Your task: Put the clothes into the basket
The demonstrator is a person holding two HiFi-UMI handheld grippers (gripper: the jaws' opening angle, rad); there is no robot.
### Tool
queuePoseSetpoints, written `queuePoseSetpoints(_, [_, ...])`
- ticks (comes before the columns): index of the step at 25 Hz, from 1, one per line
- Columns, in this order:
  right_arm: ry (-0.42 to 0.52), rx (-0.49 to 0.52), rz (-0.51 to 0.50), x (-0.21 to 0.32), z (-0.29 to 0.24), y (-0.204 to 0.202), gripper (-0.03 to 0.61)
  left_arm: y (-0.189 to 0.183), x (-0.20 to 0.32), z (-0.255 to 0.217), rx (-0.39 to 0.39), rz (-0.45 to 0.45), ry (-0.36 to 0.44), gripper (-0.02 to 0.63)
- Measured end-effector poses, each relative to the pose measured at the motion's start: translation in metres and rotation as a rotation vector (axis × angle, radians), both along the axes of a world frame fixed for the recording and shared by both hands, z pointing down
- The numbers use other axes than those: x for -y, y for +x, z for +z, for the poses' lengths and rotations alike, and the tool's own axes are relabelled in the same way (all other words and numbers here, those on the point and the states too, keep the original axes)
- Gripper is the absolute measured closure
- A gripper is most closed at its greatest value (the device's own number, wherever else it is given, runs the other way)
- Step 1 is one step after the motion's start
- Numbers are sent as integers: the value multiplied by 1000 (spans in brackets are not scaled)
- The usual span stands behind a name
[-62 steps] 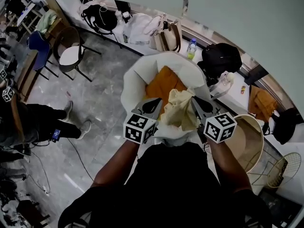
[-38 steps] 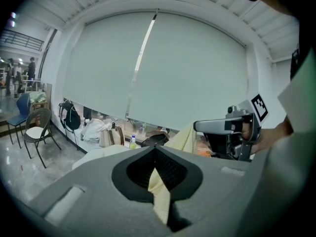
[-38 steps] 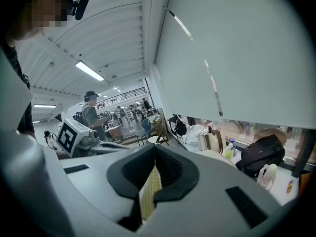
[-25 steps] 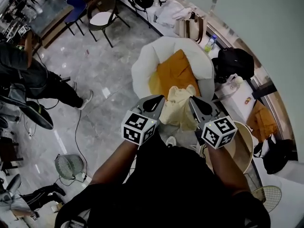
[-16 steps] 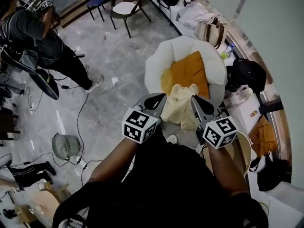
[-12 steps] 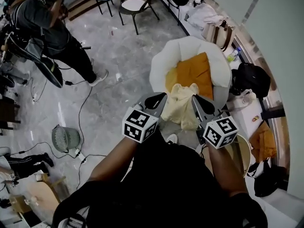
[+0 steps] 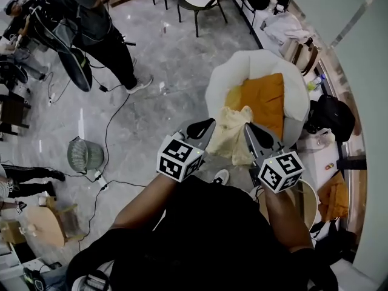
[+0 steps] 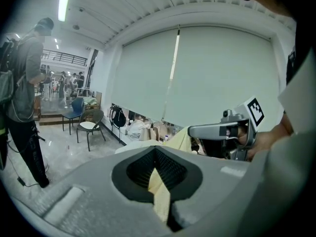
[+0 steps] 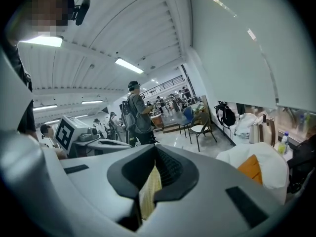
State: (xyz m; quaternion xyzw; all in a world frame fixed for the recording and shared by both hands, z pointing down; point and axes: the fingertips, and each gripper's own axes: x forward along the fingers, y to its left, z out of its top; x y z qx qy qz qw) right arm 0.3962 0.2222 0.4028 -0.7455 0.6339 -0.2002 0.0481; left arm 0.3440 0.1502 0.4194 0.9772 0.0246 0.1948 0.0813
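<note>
left gripper (image 7: 205,126) and right gripper (image 7: 248,129) each pinch the cream cloth (image 7: 233,137), a white chair (image 7: 241,64) with orange cloth (image 7: 264,99) just ahead.

A garment (image 7: 232,139) hangs between the left gripper (image 7: 205,125) and the right gripper (image 7: 248,129), clamped in each. Beyond it is a round seat (image 7: 242,71) with a cloth (image 7: 264,99) lying in it. A basket (image 7: 308,194) stands right of the right gripper. A floor fan (image 7: 85,155) stands well left, with a person (image 7: 91,23) behind it.
</note>
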Motion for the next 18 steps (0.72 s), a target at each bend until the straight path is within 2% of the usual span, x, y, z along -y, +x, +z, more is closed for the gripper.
queuePoseSetpoints(7, [-16,6,-76,42,6,-39,558,-36,36,-2,-11,-57,0,620])
queuePoseSetpoints(18, [-22,1,-209,132,-1,-131,558,-129,122,-6,-4,-173,-5,620])
